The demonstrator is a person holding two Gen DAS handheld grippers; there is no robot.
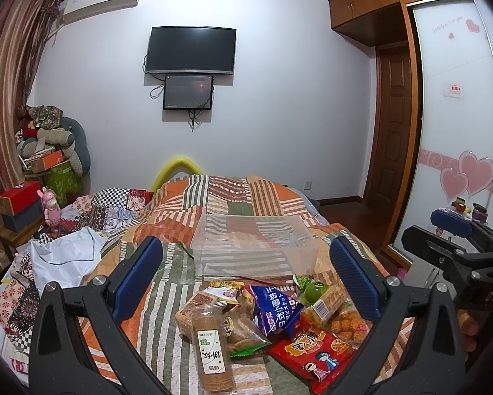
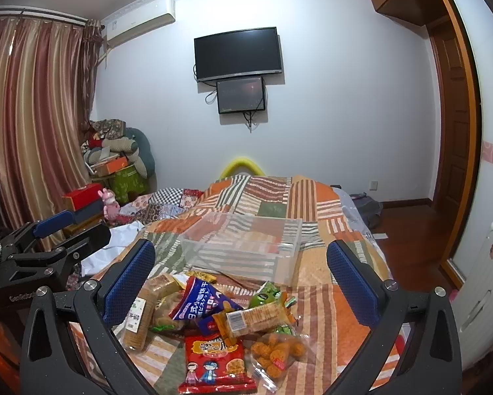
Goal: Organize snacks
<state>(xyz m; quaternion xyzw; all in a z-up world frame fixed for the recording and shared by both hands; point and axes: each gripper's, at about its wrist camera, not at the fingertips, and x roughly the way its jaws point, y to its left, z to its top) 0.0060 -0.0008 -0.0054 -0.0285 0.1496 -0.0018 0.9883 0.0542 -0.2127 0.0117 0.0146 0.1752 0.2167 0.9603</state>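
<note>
A pile of snack packets lies on the patchwork bedspread (image 1: 167,306): a clear sleeve of round crackers (image 1: 212,345), a blue bag (image 1: 272,309), a red bag (image 1: 315,352), a bag of orange balls (image 1: 348,326), a biscuit pack (image 1: 325,302) and a green jelly cup (image 1: 314,291). Behind the pile stands a clear plastic box (image 1: 253,247), empty. My left gripper (image 1: 246,263) is open above the pile and holds nothing. My right gripper (image 2: 243,263) is open above the same pile, with the red bag (image 2: 215,362), the blue bag (image 2: 203,302) and the box (image 2: 243,247) in view.
The right gripper's body (image 1: 457,250) shows at the right in the left wrist view; the left gripper's body (image 2: 42,247) shows at the left in the right wrist view. Crumpled white cloth (image 1: 62,256) lies left of the pile. Boxes and a pink doll (image 1: 50,210) stand at the bedside.
</note>
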